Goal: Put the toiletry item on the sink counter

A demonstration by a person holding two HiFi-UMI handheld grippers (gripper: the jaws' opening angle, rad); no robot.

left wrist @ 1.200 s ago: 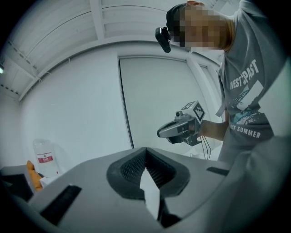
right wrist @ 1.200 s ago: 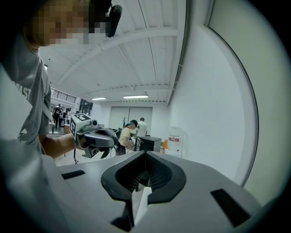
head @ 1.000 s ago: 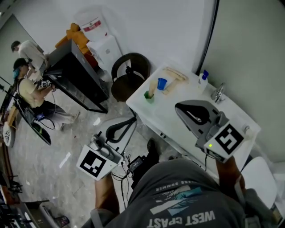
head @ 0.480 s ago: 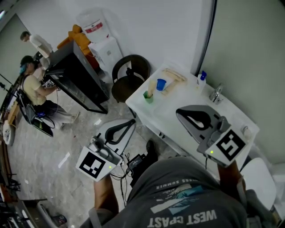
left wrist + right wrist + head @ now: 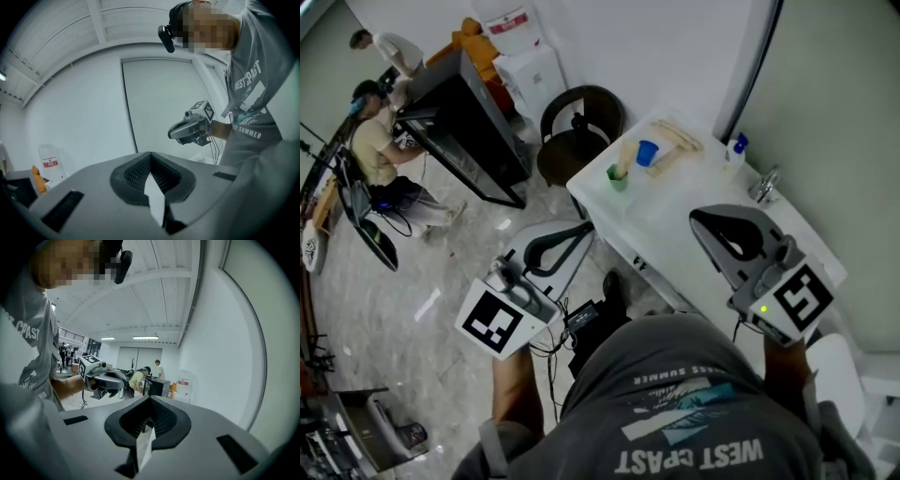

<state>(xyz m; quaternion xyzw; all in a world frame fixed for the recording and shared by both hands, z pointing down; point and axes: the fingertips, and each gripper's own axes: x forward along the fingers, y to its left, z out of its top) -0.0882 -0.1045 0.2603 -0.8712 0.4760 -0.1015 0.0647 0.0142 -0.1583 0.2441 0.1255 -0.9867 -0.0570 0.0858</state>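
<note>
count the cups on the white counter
2. A blue cup stands toward the far end of the counter. A green cup with something pale standing in it sits near the counter's left edge. The right gripper covers part of the counter, so more could be hidden.

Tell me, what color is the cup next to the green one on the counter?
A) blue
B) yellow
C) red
A: the cup standing beside the green cup on the counter is blue.
</note>
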